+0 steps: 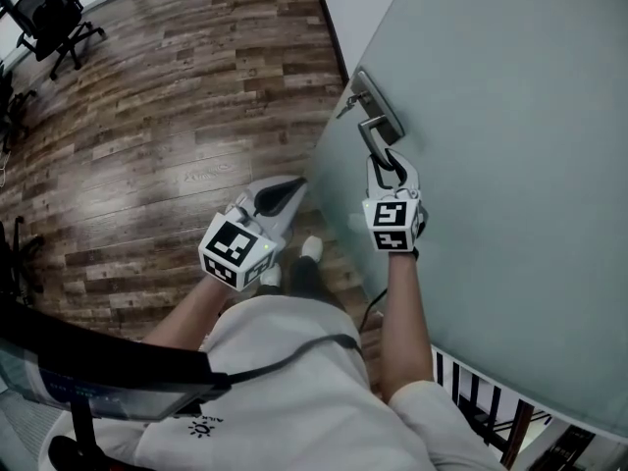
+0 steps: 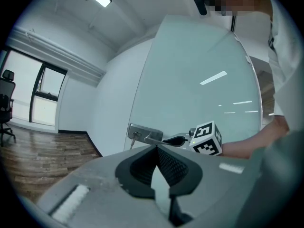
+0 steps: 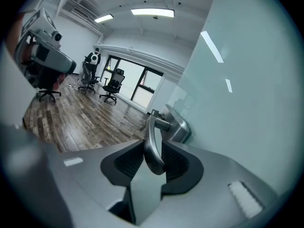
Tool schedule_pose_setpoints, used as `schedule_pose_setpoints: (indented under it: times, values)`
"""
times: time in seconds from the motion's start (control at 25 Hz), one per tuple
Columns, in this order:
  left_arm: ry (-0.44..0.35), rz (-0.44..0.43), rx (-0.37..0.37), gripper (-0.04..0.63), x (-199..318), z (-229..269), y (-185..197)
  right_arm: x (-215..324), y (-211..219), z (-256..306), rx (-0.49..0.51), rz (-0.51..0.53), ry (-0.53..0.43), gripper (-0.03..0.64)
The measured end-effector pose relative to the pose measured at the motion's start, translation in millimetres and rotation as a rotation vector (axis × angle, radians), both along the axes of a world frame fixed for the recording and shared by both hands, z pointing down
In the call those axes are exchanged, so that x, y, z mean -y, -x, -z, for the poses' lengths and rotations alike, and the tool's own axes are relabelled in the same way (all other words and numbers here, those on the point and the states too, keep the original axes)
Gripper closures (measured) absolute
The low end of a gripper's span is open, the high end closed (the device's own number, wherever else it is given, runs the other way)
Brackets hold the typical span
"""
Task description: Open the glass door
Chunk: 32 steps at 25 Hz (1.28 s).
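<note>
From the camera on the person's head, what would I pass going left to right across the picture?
Office chair → left hand-held gripper → right hand-held gripper, clamped on the door handle → frosted glass door.

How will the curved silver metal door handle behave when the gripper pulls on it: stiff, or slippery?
Probably stiff: the curved silver metal door handle looks solid and sits on a metal plate. Its polished surface seems slippery, so the right gripper, shut on it, might slide along it.
</note>
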<state>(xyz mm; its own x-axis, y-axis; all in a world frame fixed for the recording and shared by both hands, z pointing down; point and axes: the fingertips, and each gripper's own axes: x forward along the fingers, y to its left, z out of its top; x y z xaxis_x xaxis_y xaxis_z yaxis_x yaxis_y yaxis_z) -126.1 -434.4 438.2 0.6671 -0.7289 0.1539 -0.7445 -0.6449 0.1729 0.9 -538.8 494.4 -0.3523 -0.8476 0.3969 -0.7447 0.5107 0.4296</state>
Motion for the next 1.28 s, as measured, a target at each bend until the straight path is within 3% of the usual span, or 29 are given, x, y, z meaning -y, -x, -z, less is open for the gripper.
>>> schedule_pose_setpoints:
  times: [0.2, 0.6, 0.8, 1.0, 1.28]
  values:
    - [0.014, -0.016, 0.018, 0.592, 54.1, 2.5, -48.5, 54.2, -50.5, 0.1, 0.011, -0.037, 0.016, 0.497]
    - [0.016, -0.055, 0.025, 0.592, 107.1, 1.4, -97.2, 103.8, -106.8, -3.7, 0.015, -0.127, 0.019, 0.497]
    - [0.034, -0.076, 0.037, 0.592, 179.2, -19.0, -132.3, 176.6, -144.4, -26.7, 0.026, -0.159, 0.041, 0.499]
    - [0.026, -0.111, 0.028, 0.592, 146.1, -1.7, -139.6, 146.3, -156.9, -6.0, 0.019, -0.199, 0.022, 0.500]
    - [0.037, -0.152, 0.024, 0.592, 176.0, -11.3, -164.2, 171.1, -179.0, -11.7, 0.019, -0.238, 0.026, 0.499]
